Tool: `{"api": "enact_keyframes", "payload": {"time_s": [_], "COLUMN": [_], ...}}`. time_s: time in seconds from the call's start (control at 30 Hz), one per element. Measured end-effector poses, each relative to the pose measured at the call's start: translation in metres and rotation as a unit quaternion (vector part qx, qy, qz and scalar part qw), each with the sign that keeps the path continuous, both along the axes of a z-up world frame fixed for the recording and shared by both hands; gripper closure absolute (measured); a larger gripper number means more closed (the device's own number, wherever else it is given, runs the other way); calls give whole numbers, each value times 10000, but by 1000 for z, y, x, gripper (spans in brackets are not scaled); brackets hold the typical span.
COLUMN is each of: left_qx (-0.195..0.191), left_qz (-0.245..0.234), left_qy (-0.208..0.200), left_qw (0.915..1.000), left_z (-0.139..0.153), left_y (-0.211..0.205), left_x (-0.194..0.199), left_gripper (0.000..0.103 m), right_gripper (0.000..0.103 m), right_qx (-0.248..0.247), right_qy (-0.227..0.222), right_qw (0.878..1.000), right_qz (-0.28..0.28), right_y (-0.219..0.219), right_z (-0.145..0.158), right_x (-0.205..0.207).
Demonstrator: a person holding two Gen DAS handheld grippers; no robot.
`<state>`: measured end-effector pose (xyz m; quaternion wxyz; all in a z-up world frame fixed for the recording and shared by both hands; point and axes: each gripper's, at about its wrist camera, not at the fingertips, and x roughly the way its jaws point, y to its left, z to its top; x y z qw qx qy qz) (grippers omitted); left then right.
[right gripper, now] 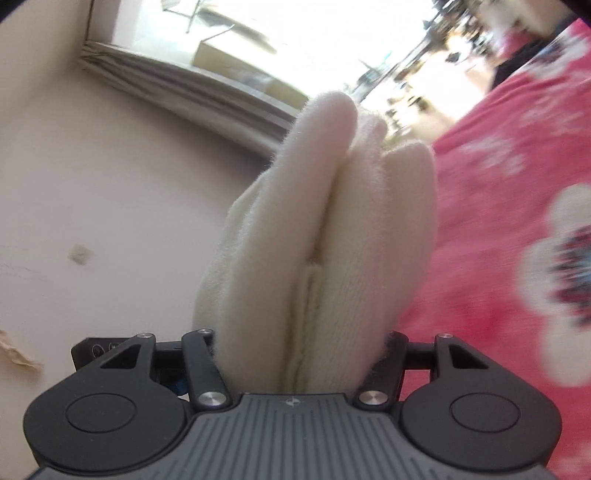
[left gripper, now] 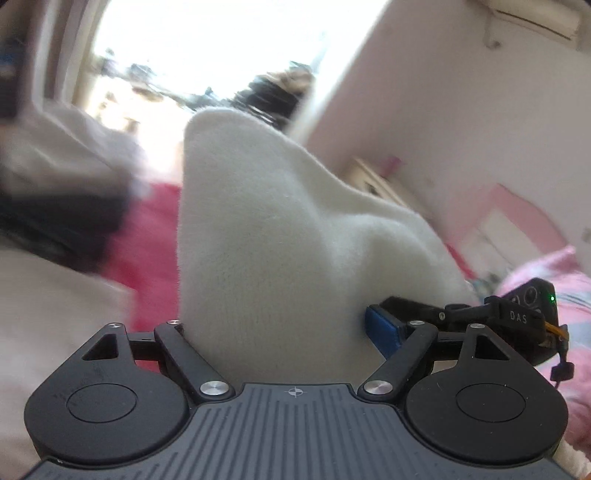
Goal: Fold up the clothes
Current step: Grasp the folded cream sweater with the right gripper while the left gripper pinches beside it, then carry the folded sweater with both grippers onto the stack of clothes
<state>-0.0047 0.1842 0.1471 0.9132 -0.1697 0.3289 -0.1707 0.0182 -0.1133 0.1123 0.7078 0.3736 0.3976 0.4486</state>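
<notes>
Showing both hand-held grippers pinching one fluffy white garment (left gripper: 258, 229). The left gripper (left gripper: 291, 332) has thick cloth bunched between its jaws, a blue pad (left gripper: 382, 326) showing at the right side; the other gripper's body (left gripper: 524, 314) appears beyond. The right gripper (right gripper: 299, 354) clamps several stacked folds of the same cloth (right gripper: 332, 229). A red floral bedspread (right gripper: 517, 184) lies to the right, a pale wall (right gripper: 110, 184) and window (right gripper: 229, 33) behind.

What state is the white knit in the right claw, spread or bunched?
Bunched: white knit stands in thick doubled folds between the right claw fingers.
</notes>
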Motion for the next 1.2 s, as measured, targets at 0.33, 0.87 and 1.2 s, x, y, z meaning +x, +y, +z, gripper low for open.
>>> {"api": "enact_keyframes", "payload": {"time_s": [0.33, 0.87, 1.2], "left_qx": [479, 88, -100], "left_qz": [1413, 1726, 1717], "left_qy": [626, 1169, 1306], "left_qw": [9868, 9780, 9764], "left_z": [-6, -103, -139], "left_y": [147, 206, 214], "left_x": [13, 27, 45], "left_gripper": [21, 23, 20], "right_gripper": [42, 42, 43], "right_qx": [503, 2, -317], "right_qy": [1072, 1775, 1723], "right_qw": [9887, 9778, 9770], "right_qz": [916, 1113, 1219], "right_y": [203, 243, 236], "right_z": [-40, -160, -163], "right_x": [9, 23, 42]}}
